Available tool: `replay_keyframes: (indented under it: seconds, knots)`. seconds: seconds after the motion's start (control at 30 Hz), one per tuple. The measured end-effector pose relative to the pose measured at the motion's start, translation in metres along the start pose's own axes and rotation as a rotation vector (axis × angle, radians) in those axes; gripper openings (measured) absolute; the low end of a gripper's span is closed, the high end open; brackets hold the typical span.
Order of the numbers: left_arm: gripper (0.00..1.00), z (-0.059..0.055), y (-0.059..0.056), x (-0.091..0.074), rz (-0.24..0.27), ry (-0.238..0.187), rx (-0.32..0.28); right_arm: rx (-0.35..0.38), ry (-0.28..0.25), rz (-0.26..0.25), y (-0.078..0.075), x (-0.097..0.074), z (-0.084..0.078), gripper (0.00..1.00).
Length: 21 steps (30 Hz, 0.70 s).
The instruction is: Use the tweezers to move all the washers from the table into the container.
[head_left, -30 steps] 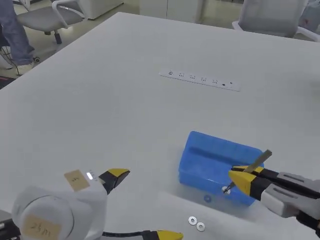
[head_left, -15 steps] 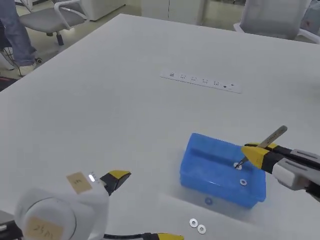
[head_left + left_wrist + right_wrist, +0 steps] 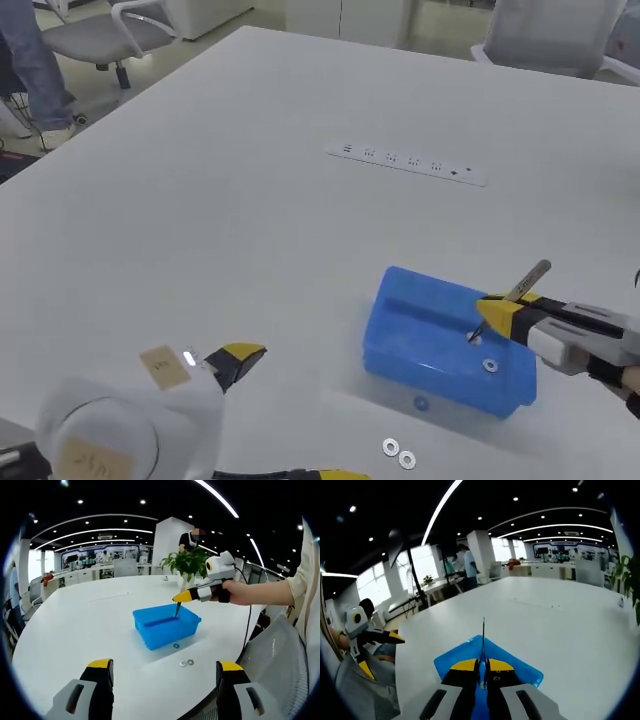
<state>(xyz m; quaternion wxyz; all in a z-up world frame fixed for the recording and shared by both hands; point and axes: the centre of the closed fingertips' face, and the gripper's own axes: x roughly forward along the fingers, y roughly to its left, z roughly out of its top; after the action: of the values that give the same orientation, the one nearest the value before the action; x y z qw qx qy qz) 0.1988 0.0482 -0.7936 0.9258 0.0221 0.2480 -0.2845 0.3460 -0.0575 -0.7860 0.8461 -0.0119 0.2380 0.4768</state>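
Our right gripper (image 3: 495, 310) squeezes thin tweezers (image 3: 533, 275) over the blue box (image 3: 410, 310). 2 ring washers (image 3: 398, 453) lie at its 7 o'clock. Our left gripper (image 3: 164, 664) gapes wide.

White table (image 3: 200, 200): container (image 3: 440, 388), washers (image 3: 398, 453), power strip (image 3: 405, 162)

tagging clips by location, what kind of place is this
Probably an open-plan office or lab: a big white meeting table with a built-in socket strip, office chairs beside it, and long ceiling light strips overhead.
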Motion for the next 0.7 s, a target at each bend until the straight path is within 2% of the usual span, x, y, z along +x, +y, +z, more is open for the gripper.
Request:
replay_keyframes:
  seconds: [0.33, 0.57, 0.67, 0.7]
  knots:
    - [0.86, -0.001, -0.002, 0.000, -0.009, 0.003, 0.001, 0.016, 0.057, -0.040, -0.014, 0.012, -0.023, 0.03]
    - [0.85, -0.002, -0.002, 0.000, -0.009, 0.007, 0.008, 0.006, 0.089, -0.060, -0.018, 0.014, -0.034, 0.03]
    - [0.85, -0.002, -0.002, 0.000, -0.008, 0.007, 0.007, 0.000, 0.095, -0.062, -0.019, 0.015, -0.037, 0.03]
    - [0.85, -0.002, -0.002, 0.000, -0.008, 0.006, 0.008, 0.000, 0.082, -0.060, -0.019, 0.015, -0.035, 0.03]
